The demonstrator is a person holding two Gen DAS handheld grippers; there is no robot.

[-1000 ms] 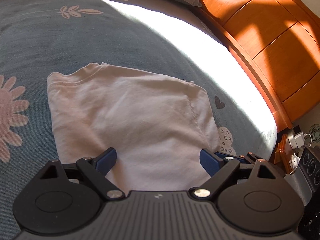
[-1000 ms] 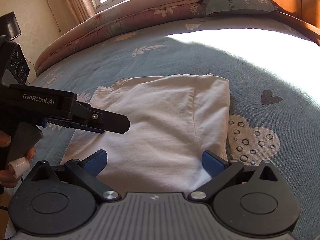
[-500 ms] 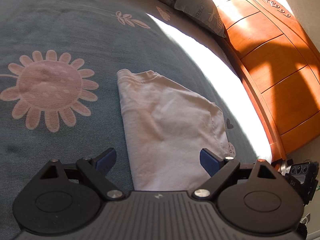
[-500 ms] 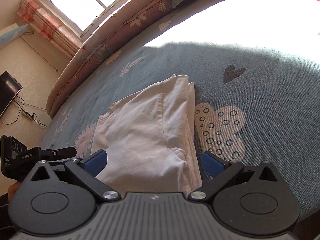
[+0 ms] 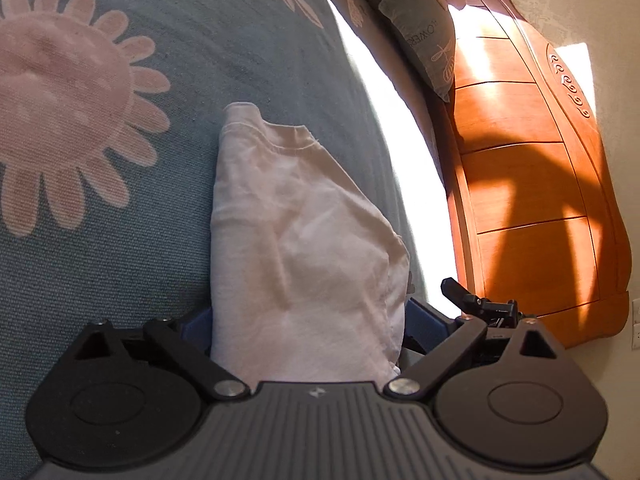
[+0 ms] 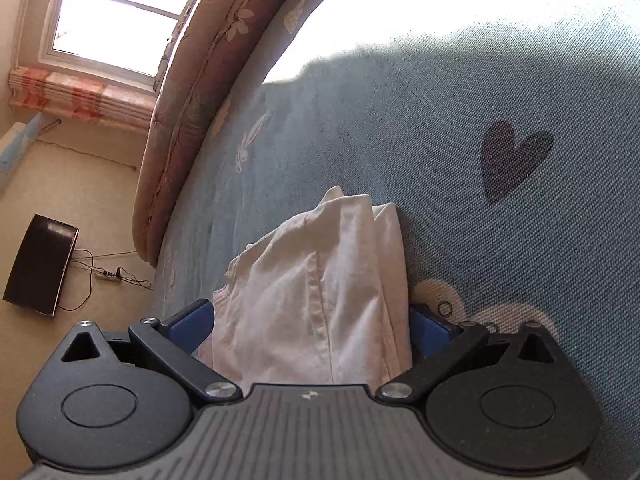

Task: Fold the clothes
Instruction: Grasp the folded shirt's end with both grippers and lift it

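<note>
The shirt (image 5: pixel 296 248), pale pink and already folded into a narrow stack, lies on the bed (image 5: pixel 120 260), its collar end far from the cameras and its near end running up between the fingers of both tools. The left hand-held gripper (image 5: pixel 308 332) stands wide, one blue pad on each side of the cloth, not pinching it as far as can be seen. The right hand-held gripper (image 6: pixel 312 328) is spread wide as well, straddling the near edge, where several layers (image 6: pixel 384 264) show at the side.

The shirt looks light, thin and limp. It should sag and slide apart if lifted by one layer, so a good hold would take all layers together at the two near corners, one tool per corner, and carry them evenly toward the collar. The main risk is the inner layers slipping out and spoiling the fold.
</note>
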